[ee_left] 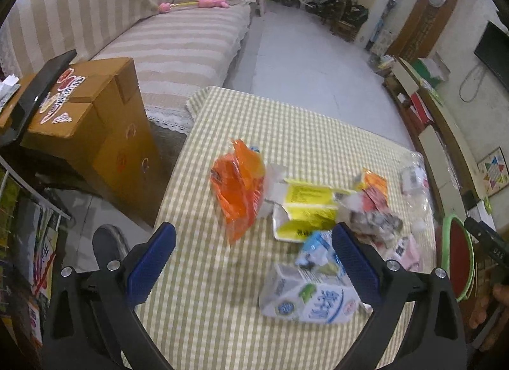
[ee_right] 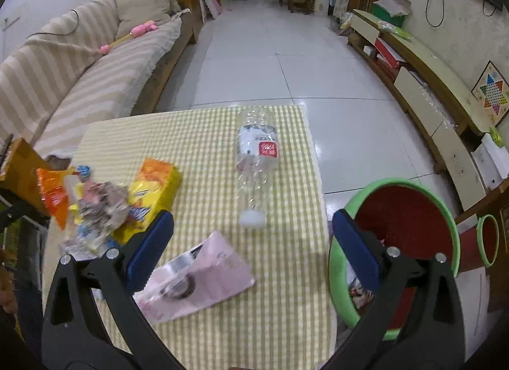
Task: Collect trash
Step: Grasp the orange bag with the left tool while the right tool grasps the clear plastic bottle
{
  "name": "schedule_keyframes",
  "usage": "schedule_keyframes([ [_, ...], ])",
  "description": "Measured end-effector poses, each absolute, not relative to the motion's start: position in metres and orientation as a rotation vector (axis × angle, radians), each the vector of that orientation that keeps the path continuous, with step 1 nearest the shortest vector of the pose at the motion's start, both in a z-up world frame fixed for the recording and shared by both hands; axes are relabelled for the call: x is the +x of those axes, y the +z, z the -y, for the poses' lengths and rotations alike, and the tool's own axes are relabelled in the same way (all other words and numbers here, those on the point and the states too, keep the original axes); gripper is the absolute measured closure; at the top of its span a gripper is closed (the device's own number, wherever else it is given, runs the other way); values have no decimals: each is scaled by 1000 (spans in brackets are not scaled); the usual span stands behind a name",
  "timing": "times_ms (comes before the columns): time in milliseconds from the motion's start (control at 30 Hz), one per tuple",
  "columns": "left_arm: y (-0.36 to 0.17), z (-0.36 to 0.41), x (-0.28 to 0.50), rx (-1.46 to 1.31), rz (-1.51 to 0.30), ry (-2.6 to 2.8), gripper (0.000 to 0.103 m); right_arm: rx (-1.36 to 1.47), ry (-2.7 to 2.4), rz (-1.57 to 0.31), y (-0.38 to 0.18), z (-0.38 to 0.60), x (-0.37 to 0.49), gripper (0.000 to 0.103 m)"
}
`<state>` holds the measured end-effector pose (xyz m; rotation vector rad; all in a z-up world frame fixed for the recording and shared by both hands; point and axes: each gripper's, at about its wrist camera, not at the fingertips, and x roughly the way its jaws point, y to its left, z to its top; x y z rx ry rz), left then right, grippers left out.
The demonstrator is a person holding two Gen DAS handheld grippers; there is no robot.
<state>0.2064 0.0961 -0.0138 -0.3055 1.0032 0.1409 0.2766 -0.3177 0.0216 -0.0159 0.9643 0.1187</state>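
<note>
Trash lies on a table with a green-checked cloth (ee_left: 222, 306). In the left wrist view I see an orange wrapper (ee_left: 238, 188), a torn yellow carton (ee_left: 305, 207) and a white-and-blue milk carton (ee_left: 308, 300). My left gripper (ee_left: 254, 261) is open and empty above the cloth, with the milk carton by its right finger. In the right wrist view a clear plastic bottle (ee_right: 256, 160) lies on the cloth (ee_right: 286, 306), a pink pouch (ee_right: 197, 281) lies near, and a yellow box (ee_right: 152, 198) sits left. My right gripper (ee_right: 253, 249) is open and empty above the pouch. A red bin with a green rim (ee_right: 400, 230) stands right of the table.
A cardboard box (ee_left: 92, 121) stands left of the table beside a striped sofa (ee_left: 159, 45). A low TV cabinet (ee_right: 429, 89) runs along the right wall. White tiled floor (ee_right: 270, 51) lies beyond the table. A crumpled foil wrapper (ee_right: 98, 207) sits in the trash heap.
</note>
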Motion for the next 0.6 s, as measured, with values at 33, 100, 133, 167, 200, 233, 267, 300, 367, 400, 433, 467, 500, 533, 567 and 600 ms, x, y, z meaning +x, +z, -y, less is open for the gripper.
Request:
schedule_keyframes([
  [33,-16,-97,210,-306,-1005,143,9,-20,117,-973,17,317,284,5],
  [100,-22,-100,218,-305,-1011,152,10,-27,111,-988,9,316,298,5],
  [133,-25,-101,222,-307,-1017,153,12,-27,110,-996,6,316,303,5],
  [167,-29,-103,226,-311,-1025,156,13,-27,108,-1004,2,315,309,5],
  [200,-31,-105,229,-316,-1029,158,13,-28,106,-1013,-1,315,315,5],
  [233,-34,-107,232,-319,-1033,161,13,-28,104,-1025,-6,315,322,5],
  [267,-36,-108,235,-323,-1036,163,14,-27,103,-1033,-9,316,327,5],
  [300,-38,-109,238,-327,-1039,163,14,-28,101,-1040,-12,314,332,5],
  [367,-42,-111,243,-332,-1045,162,14,-37,96,-1055,-19,311,342,5],
  [400,-44,-111,245,-333,-1048,161,14,-43,93,-1067,-24,310,348,5],
  [433,-47,-112,247,-335,-1052,159,14,-43,92,-1075,-26,310,351,6],
  [467,-49,-113,249,-336,-1055,158,15,-41,92,-1086,-30,308,355,7],
  [500,-51,-114,251,-337,-1057,157,16,-38,92,-1095,-33,307,358,8],
  [533,-53,-114,252,-335,-1061,159,17,-38,92,-1104,-37,305,361,9],
  [567,-55,-114,254,-334,-1065,160,18,-40,92,-1113,-41,303,363,11],
  [600,-57,-115,255,-336,-1069,159,18,-43,94,-1122,-44,302,365,14],
])
